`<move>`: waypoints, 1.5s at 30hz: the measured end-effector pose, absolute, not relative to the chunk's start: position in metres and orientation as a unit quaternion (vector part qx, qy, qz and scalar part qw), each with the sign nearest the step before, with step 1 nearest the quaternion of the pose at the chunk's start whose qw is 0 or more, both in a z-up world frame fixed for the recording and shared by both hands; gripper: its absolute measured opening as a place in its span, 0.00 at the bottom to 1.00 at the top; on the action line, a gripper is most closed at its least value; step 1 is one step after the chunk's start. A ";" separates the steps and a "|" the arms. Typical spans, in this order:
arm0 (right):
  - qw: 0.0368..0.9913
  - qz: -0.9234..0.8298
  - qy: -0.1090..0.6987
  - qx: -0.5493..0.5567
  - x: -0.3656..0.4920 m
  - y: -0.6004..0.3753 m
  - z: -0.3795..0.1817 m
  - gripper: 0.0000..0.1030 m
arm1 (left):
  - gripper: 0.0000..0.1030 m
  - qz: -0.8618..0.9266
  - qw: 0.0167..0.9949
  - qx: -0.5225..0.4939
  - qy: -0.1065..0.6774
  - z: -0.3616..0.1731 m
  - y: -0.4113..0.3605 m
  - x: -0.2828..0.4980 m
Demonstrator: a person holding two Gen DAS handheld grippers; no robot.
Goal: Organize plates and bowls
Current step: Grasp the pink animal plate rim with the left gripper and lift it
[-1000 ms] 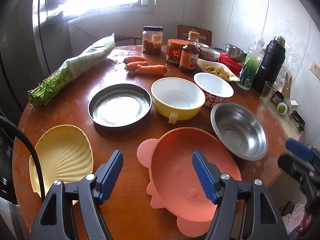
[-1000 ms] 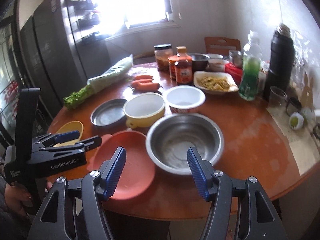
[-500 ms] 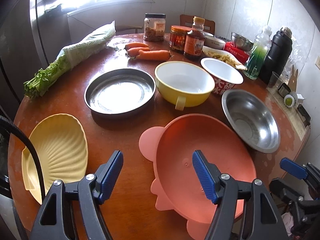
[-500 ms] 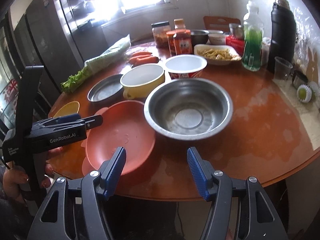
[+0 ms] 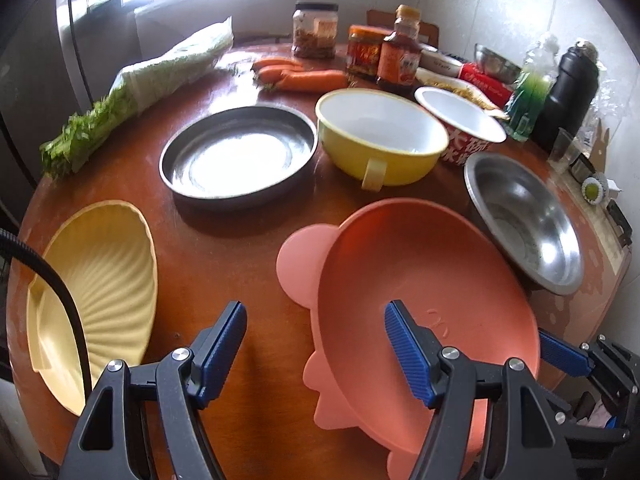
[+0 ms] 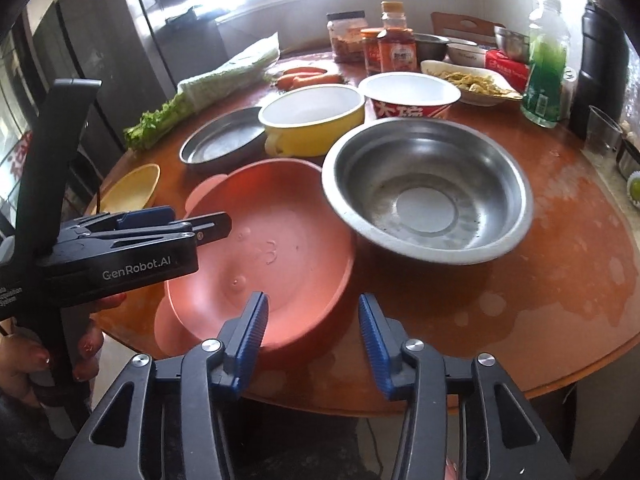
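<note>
A pink bowl (image 5: 420,280) with ear-shaped tabs sits at the near table edge. My left gripper (image 5: 314,344) hangs open over its left rim, one finger above the bowl's inside and the other above bare table. From the right wrist view, my right gripper (image 6: 312,330) hovers at the pink bowl's (image 6: 272,256) near right rim. Its jaws are closing, with the rim showing between them and no pad pressing. The left gripper (image 6: 212,226) reaches in from the left there. Around stand a steel bowl (image 6: 428,188), yellow shell plate (image 5: 92,288), steel round plate (image 5: 236,156), yellow handled bowl (image 5: 380,136) and red-and-white bowl (image 5: 460,124).
Far side of the round wooden table (image 6: 540,280): bagged greens (image 5: 160,80), carrots (image 5: 304,76), jars and a sauce bottle (image 5: 400,56), a dish of food (image 6: 472,80), a green bottle (image 6: 546,72), a black flask (image 6: 600,52). A hand (image 6: 24,364) holds the left gripper's handle.
Both grippers have sunk toward the table, so the pink bowl looms larger. The right gripper's fingers have drawn closer together. The left gripper's gap is unchanged.
</note>
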State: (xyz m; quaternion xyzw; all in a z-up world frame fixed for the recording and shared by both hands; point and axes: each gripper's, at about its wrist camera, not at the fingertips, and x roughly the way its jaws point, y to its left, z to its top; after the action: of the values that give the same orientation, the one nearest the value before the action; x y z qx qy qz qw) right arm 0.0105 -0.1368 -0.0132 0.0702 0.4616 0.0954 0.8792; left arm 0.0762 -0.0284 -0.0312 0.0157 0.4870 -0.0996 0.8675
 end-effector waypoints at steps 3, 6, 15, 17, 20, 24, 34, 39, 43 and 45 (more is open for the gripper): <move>0.881 0.101 0.459 0.061 0.013 -0.131 -0.015 0.41 | 0.64 -0.108 0.866 0.017 0.489 -0.034 -0.031 0.076; 0.882 0.099 0.458 0.055 0.014 -0.129 -0.017 0.38 | 0.55 -0.112 0.868 0.021 0.483 -0.034 -0.033 0.074; 0.885 0.099 0.452 0.047 0.016 -0.127 -0.015 0.32 | 0.38 -0.131 0.865 0.003 0.484 -0.031 -0.029 0.069; 0.885 0.103 0.451 0.046 0.017 -0.126 -0.013 0.32 | 0.38 -0.128 0.866 0.002 0.483 -0.029 -0.026 0.067; 0.886 0.113 0.448 0.042 0.017 -0.120 -0.010 0.32 | 0.38 -0.121 0.870 0.001 0.478 -0.023 -0.018 0.063; 0.888 0.125 0.442 0.036 0.019 -0.112 -0.004 0.32 | 0.38 -0.112 0.875 -0.009 0.471 -0.014 -0.005 0.059; 0.896 0.163 0.413 0.015 0.027 -0.074 0.024 0.32 | 0.38 -0.078 0.896 -0.034 0.436 0.018 0.039 0.054; 0.898 0.181 0.401 0.000 0.036 -0.051 0.037 0.32 | 0.38 -0.060 0.902 -0.041 0.425 0.027 0.062 0.053; 0.898 0.196 0.395 -0.007 0.041 -0.033 0.043 0.32 | 0.38 -0.041 0.908 -0.049 0.415 0.034 0.083 0.052; 0.897 0.203 0.392 -0.011 0.045 -0.023 0.045 0.32 | 0.38 -0.034 0.909 -0.055 0.411 0.036 0.092 0.052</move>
State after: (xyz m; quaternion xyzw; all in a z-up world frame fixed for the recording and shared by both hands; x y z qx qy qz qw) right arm 0.0447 -0.0235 0.0454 -0.0109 0.3922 0.2028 0.8972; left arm 0.0518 0.0925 0.0363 -0.0553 0.4106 -0.0344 0.9095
